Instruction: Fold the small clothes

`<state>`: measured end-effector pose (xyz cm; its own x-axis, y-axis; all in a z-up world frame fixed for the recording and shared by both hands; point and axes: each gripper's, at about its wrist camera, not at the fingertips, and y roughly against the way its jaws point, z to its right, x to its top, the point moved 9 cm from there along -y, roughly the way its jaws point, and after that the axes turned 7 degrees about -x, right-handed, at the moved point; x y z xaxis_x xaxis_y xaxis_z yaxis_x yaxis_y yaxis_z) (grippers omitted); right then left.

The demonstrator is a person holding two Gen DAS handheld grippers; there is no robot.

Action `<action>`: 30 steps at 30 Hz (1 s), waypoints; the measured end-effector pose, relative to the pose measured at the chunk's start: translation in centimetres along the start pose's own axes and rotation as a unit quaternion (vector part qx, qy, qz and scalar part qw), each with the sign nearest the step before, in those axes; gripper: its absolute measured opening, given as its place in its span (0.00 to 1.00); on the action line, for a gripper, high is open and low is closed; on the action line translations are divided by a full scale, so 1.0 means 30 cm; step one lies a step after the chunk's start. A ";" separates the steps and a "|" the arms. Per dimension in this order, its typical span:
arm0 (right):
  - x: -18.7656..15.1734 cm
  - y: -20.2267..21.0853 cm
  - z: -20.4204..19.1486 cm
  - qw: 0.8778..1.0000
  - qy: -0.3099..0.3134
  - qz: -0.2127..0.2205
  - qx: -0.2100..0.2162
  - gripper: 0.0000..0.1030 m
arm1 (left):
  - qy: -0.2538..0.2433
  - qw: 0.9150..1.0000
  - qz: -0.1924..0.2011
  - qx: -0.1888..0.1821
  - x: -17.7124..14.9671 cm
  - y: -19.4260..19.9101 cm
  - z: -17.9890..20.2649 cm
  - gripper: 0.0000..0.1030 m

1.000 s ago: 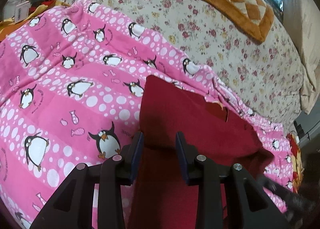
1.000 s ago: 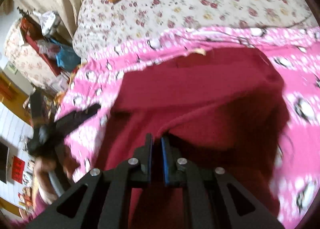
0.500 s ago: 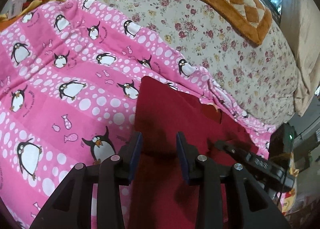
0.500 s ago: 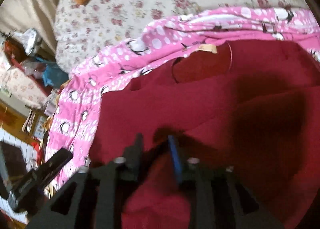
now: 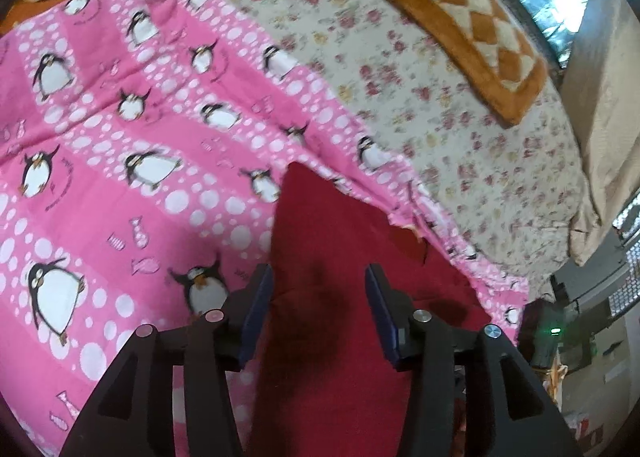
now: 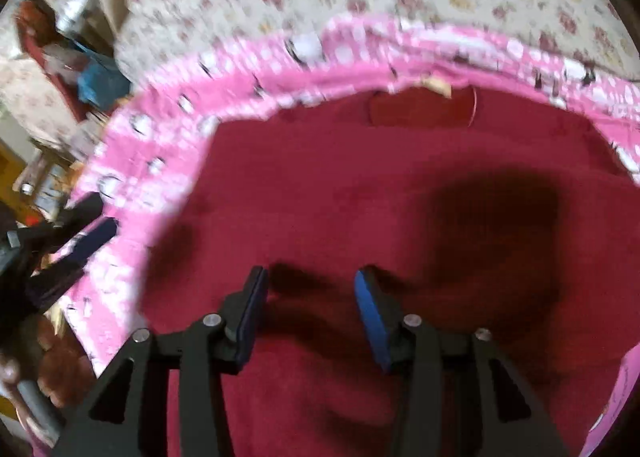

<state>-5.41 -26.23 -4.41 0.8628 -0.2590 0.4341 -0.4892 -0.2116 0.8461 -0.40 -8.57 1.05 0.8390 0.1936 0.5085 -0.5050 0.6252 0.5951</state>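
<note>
The folded garment (image 5: 340, 257) lies on the penguin-print blanket (image 5: 120, 177), near that blanket's far edge. The blanket lies on the floral bedsheet (image 5: 460, 117), which runs on beyond its far edge. Farther back on the sheet, well apart from the blanket, lies a checkered mat (image 5: 468, 29). Both grippers hang over the garment.

- We are seeing flat pink blanket (image 5: 120, 185) lying bare left of the red garment (image 5: 328, 337).
- Nothing is standing between our left gripper (image 5: 318, 311) jaws.
- Our right gripper (image 6: 310, 311) is hanging spread over flat garment (image 6: 380, 197).
</note>
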 end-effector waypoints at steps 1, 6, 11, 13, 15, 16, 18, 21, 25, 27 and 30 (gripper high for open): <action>0.002 0.020 -0.002 1.000 -0.006 0.008 0.005 0.47 | 0.002 1.000 -0.008 0.007 -0.007 -0.007 -0.013 0.26; -0.035 0.162 0.048 0.999 -0.008 0.016 0.027 0.51 | -0.014 0.997 -0.070 0.039 -0.078 -0.067 -0.030 0.26; -0.074 0.288 0.185 0.999 -0.024 0.035 0.011 0.56 | -0.093 0.986 -0.112 0.085 -0.149 -0.126 0.010 0.08; -0.086 0.332 0.254 0.998 -0.044 0.045 0.008 0.56 | -0.116 0.982 -0.107 0.104 -0.154 -0.129 0.025 0.01; -0.092 0.371 0.330 0.996 -0.066 0.060 -0.004 0.57 | -0.129 0.985 -0.075 0.083 -0.128 -0.090 0.072 0.00; -0.091 0.382 0.365 0.995 -0.077 0.067 -0.012 0.59 | -0.131 0.987 -0.064 0.071 -0.114 -0.075 0.091 0.00; -0.094 0.407 0.461 0.990 -0.109 0.077 -0.033 0.61 | -0.144 0.988 -0.035 0.044 -0.091 -0.033 0.145 0.00; -0.090 0.416 0.575 0.983 -0.151 0.083 -0.056 0.61 | -0.160 0.987 -0.015 0.023 -0.070 -0.008 0.210 0.00; -0.070 0.390 0.662 0.979 -0.176 0.084 -0.067 0.62 | -0.121 0.992 -0.024 -0.017 -0.026 -0.024 0.260 0.00; -0.054 0.365 0.692 0.979 -0.176 0.076 -0.074 0.65 | -0.122 0.992 -0.023 -0.028 0.005 -0.029 0.305 0.00; -0.029 0.322 0.728 0.979 -0.177 0.059 -0.086 0.68 | -0.138 0.989 -0.026 -0.043 0.065 -0.031 0.421 0.00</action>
<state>-13.67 -48.62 -3.37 0.6889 -0.5888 0.4227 -0.5274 -0.0071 0.8496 -0.85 -18.31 9.33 0.7698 -0.0477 0.6365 -0.4333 0.6933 0.5758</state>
